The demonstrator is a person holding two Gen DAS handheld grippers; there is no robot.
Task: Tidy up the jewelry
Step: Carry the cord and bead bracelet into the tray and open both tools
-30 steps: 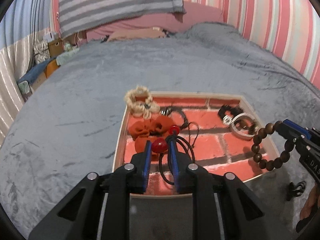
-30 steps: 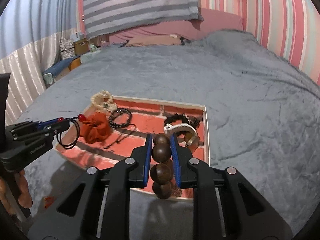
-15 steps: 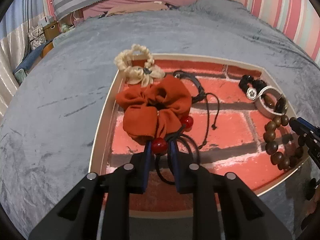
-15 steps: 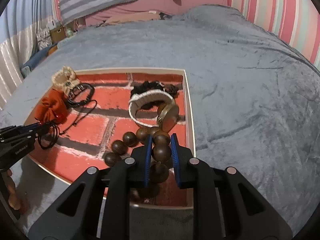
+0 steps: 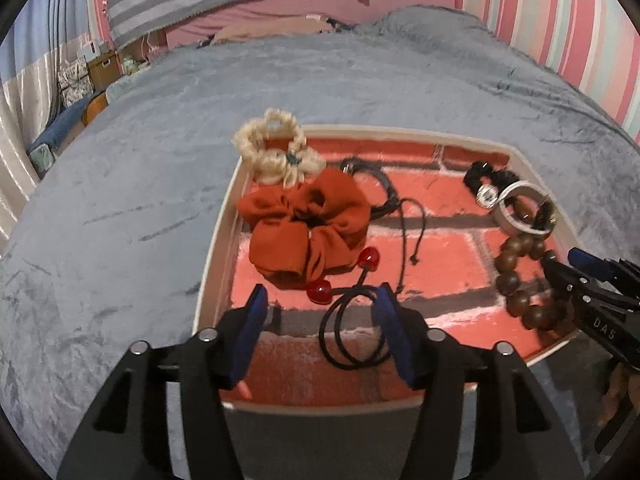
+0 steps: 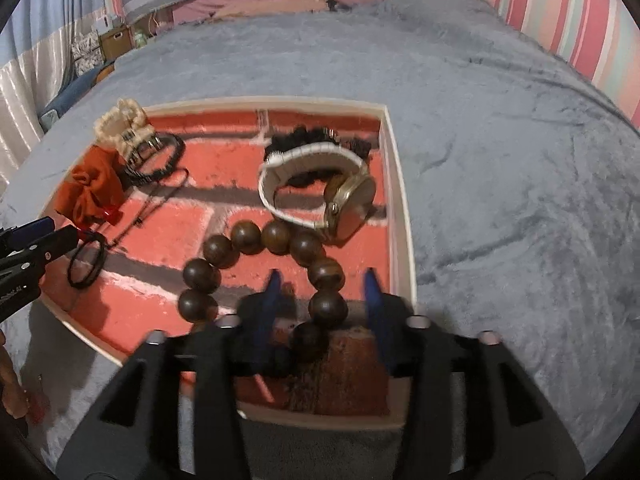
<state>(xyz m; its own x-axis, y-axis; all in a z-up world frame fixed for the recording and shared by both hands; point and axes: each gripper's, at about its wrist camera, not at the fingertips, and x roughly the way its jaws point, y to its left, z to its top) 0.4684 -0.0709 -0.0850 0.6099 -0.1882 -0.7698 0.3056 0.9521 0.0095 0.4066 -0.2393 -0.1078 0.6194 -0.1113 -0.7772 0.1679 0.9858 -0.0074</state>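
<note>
My left tongs [image 5: 320, 300] have just spread wide; the black hair tie with red beads [image 5: 352, 320] lies loose between them on the tray [image 5: 218, 240]. My right tongs [image 6: 322, 288] have just spread too, the wooden bead bracelet [image 6: 248, 240] resting at the tray's 5 o'clock corner.

Dim warm indoor light; fisheye bending, dark vignette at corners; slight motion blur, soft shadows.
</note>
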